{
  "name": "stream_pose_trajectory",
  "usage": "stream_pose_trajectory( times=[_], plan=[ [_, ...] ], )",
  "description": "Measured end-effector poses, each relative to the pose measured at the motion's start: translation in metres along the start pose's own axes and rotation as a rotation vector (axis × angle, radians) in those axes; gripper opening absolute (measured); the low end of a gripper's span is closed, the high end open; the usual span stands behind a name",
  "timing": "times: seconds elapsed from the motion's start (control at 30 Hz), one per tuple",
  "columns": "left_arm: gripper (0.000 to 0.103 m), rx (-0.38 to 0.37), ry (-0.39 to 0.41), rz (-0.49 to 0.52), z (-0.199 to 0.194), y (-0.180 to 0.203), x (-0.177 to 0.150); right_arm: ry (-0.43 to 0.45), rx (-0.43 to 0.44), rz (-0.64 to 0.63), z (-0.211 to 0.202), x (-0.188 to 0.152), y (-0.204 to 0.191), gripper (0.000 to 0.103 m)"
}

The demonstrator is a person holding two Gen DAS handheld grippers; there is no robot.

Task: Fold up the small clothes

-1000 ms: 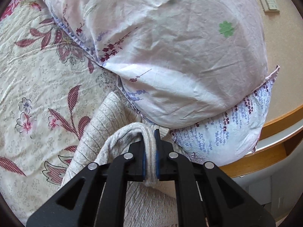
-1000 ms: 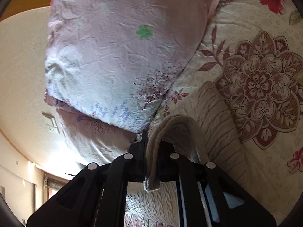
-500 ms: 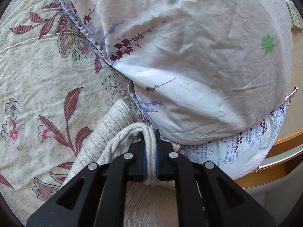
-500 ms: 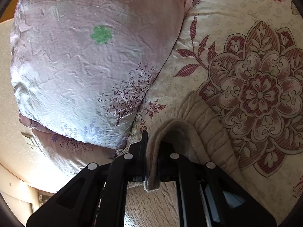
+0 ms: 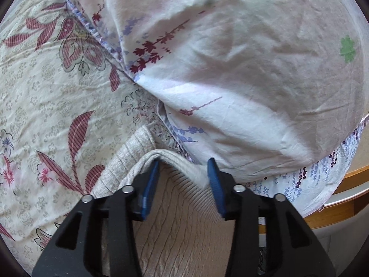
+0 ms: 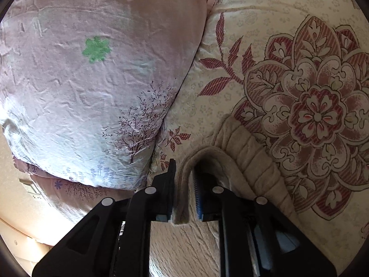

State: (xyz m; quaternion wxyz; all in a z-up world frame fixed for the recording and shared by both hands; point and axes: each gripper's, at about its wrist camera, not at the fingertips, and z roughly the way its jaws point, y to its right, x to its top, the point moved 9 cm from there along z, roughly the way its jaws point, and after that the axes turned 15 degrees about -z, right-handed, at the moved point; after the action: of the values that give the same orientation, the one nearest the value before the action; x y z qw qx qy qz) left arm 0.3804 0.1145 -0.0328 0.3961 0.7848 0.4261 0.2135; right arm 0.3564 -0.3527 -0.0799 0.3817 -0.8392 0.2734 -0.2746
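Bed cover (image 5: 53, 106), floral print, fills the area ahead and left of the left claw, ahead-right of the right one. Pillow (image 5: 242, 73), pale w/ green flower mark, sits just ahead of both claws, stacked on a 2nd pillow (image 5: 322, 175). Beige knit garment (image 5: 175, 226) lies under both claws on the bed, folded edge up against the pillow. Left claw (image 5: 183, 175): spread wide, rim sagging between the pads. Right claw (image 6: 184, 184): partly spread, fabric edge touching left pad, gap to the right pad.
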Motion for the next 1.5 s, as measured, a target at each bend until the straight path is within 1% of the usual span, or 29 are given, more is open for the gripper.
stream_pose_trajectory(
  times=[0.03, 0.07, 0.1, 0.13, 0.17, 0.2, 0.27, 0.33, 0.37, 0.43, 0.5, 0.57, 0.6, 0.63, 0.67, 0.7, 0.73, 0.77, 0.8, 0.87, 0.93, 1.0, 1.07, 1.13, 1.17, 1.23, 1.33, 1.43, 1.5],
  plan=[
    [0.064, 0.004, 0.02, 0.028, -0.005, 0.005, 0.001, 0.022, 0.001, -0.012, -0.004, 0.004, -0.004, 0.046],
    [0.075, 0.018, 0.047, 0.059, -0.012, 0.009, 0.002, 0.041, -0.012, -0.029, -0.009, 0.008, -0.007, 0.058],
    [0.08, 0.035, 0.075, 0.093, -0.019, 0.013, 0.003, 0.07, -0.047, -0.055, -0.017, 0.012, -0.01, 0.064],
    [0.08, 0.038, 0.087, 0.126, -0.025, 0.017, 0.003, 0.097, -0.082, -0.084, -0.024, 0.016, -0.013, 0.076],
    [0.08, 0.037, 0.091, 0.159, -0.031, 0.022, 0.001, 0.12, -0.091, -0.123, -0.03, 0.018, -0.019, 0.079],
    [0.081, 0.038, 0.094, 0.197, -0.036, 0.026, -0.002, 0.122, -0.08, -0.161, -0.033, 0.018, -0.026, 0.079],
    [0.081, 0.048, 0.091, 0.295, -0.044, 0.033, -0.013, 0.089, -0.08, -0.26, -0.032, 0.009, -0.041, 0.079],
    [0.082, 0.081, 0.084, 0.423, -0.044, 0.039, -0.034, 0.025, -0.087, -0.39, -0.025, -0.009, -0.058, 0.079],
    [0.083, 0.1, 0.076, 0.488, -0.043, 0.041, -0.046, -0.008, -0.104, -0.461, -0.02, -0.021, -0.064, 0.079],
    [0.086, 0.148, 0.054, 0.594, -0.035, 0.039, -0.069, -0.063, -0.145, -0.564, -0.009, -0.04, -0.071, 0.079],
    [0.086, 0.201, 0.029, 0.647, -0.022, 0.031, -0.083, -0.105, -0.211, -0.617, 0.002, -0.052, -0.068, 0.08],
    [0.086, 0.252, 0.001, 0.645, -0.01, 0.016, -0.087, -0.142, -0.291, -0.642, 0.01, -0.061, -0.056, 0.083],
    [0.086, 0.276, -0.01, 0.634, -0.006, 0.007, -0.085, -0.155, -0.314, -0.662, 0.013, -0.064, -0.053, 0.083],
    [0.086, 0.297, -0.019, 0.619, -0.005, -0.005, -0.081, -0.152, -0.318, -0.689, 0.013, -0.067, -0.053, 0.083],
    [0.086, 0.304, -0.03, 0.604, 0.0, -0.011, -0.081, -0.153, -0.33, -0.713, 0.012, -0.071, -0.05, 0.083],
    [0.086, 0.305, -0.033, 0.597, 0.002, -0.015, -0.08, -0.158, -0.345, -0.735, 0.015, -0.074, -0.051, 0.084],
    [0.087, 0.299, -0.024, 0.606, 0.002, -0.016, -0.08, -0.161, -0.357, -0.756, 0.017, -0.076, -0.052, 0.087],
    [0.091, 0.297, -0.023, 0.619, 0.004, -0.016, -0.081, -0.165, -0.362, -0.775, 0.02, -0.078, -0.052, 0.093],
    [0.093, 0.301, -0.025, 0.632, 0.007, -0.015, -0.084, -0.171, -0.373, -0.799, 0.024, -0.08, -0.052, 0.095],
    [0.093, 0.319, -0.022, 0.645, 0.008, -0.012, -0.087, -0.188, -0.425, -0.851, 0.03, -0.082, -0.054, 0.1],
    [0.09, 0.286, -0.018, 0.619, 0.0, -0.006, -0.085, -0.204, -0.455, -0.875, 0.032, -0.085, -0.057, 0.101],
    [0.09, 0.246, 0.015, 0.576, -0.014, 0.001, -0.077, -0.199, -0.436, -0.856, 0.026, -0.086, -0.053, 0.101],
    [0.09, 0.222, 0.046, 0.508, -0.03, -0.003, -0.061, -0.188, -0.41, -0.818, 0.018, -0.087, -0.052, 0.101],
    [0.09, 0.203, 0.05, 0.442, -0.04, -0.012, -0.047, -0.185, -0.438, -0.803, 0.009, -0.086, -0.049, 0.101],
    [0.089, 0.211, 0.049, 0.423, -0.042, -0.017, -0.04, -0.187, -0.465, -0.807, 0.007, -0.087, -0.048, 0.101],
    [0.088, 0.251, 0.035, 0.414, -0.042, -0.027, -0.031, -0.183, -0.477, -0.823, 0.004, -0.09, -0.049, 0.101],
    [0.086, 0.283, -0.013, 0.431, -0.034, -0.036, -0.031, -0.178, -0.485, -0.832, 0.002, -0.094, -0.049, 0.102],
    [0.081, 0.289, -0.06, 0.426, -0.02, -0.043, -0.039, -0.183, -0.484, -0.821, 0.0, -0.097, -0.047, 0.102],
    [0.081, 0.269, -0.049, 0.423, -0.018, -0.041, -0.039, -0.182, -0.477, -0.817, -0.005, -0.099, -0.047, 0.102]
  ],
)
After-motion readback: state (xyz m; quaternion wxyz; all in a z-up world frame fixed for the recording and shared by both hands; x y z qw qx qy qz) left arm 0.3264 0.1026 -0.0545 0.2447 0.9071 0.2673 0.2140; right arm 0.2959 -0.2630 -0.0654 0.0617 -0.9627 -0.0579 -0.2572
